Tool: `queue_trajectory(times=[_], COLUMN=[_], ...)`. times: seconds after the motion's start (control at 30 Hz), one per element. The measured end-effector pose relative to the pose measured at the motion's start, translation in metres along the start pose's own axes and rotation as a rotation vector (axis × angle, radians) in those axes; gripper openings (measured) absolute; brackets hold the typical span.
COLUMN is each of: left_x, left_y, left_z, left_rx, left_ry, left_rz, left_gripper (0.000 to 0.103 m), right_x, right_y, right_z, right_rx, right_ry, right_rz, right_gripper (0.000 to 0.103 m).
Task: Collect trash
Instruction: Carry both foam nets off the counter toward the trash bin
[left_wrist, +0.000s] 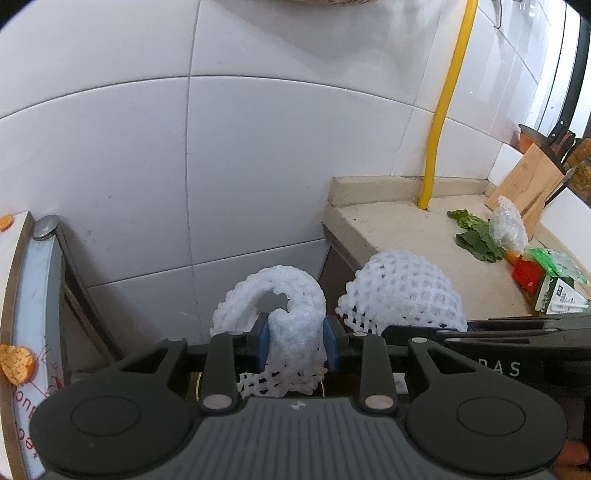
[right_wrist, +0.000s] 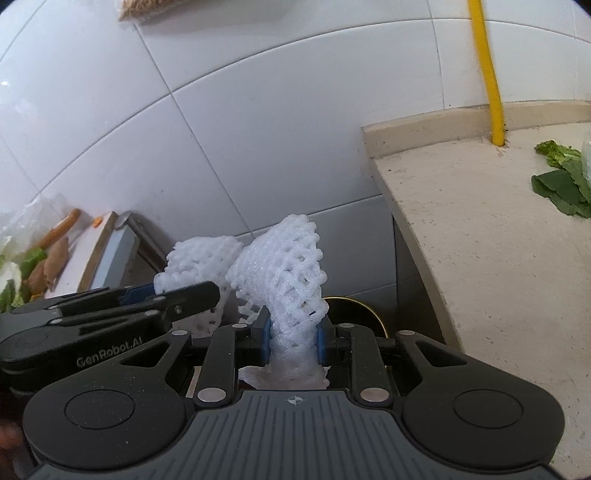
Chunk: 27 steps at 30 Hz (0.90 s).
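Note:
My left gripper (left_wrist: 294, 341) is shut on a white foam fruit net (left_wrist: 280, 295), squeezed between its blue pads. My right gripper (right_wrist: 291, 338) is shut on a second white foam net (right_wrist: 284, 266). Both are held side by side in the gap between two counters, above a round gold-rimmed opening (right_wrist: 373, 317) that is mostly hidden. The right gripper's net (left_wrist: 402, 291) shows in the left wrist view. The left gripper's net (right_wrist: 199, 258) shows in the right wrist view. More trash lies on the beige counter (left_wrist: 406, 243): a third foam net (left_wrist: 509, 225), green leaves (left_wrist: 476, 236) and a red-green carton (left_wrist: 546, 288).
A white tiled wall (left_wrist: 221, 147) is close ahead. A yellow pipe (left_wrist: 443, 110) rises from the counter. A wooden knife block (left_wrist: 528, 184) stands at the far right. The left counter holds orange peel (left_wrist: 16, 363), sweet potatoes (right_wrist: 51, 266) and greens (right_wrist: 31, 258).

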<state>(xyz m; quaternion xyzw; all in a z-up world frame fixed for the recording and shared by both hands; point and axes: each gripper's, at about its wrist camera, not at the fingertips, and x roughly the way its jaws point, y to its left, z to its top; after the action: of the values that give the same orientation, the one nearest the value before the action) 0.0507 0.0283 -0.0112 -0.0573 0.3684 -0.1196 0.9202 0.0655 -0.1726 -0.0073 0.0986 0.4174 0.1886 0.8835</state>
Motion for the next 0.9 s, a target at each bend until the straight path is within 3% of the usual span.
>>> queue_trajectory(times=[0.9], left_x=[0.021], left_y=[0.013], left_z=[0.005], left_rx=[0.013], left_ry=[0.067], left_rz=[0.031], left_gripper=[0.025], right_x=[0.041], right_y=[0.015], right_z=[0.002], right_rx=[0.009], right_ry=[0.056], right_rz=[-0.048], right_gripper=[0.029])
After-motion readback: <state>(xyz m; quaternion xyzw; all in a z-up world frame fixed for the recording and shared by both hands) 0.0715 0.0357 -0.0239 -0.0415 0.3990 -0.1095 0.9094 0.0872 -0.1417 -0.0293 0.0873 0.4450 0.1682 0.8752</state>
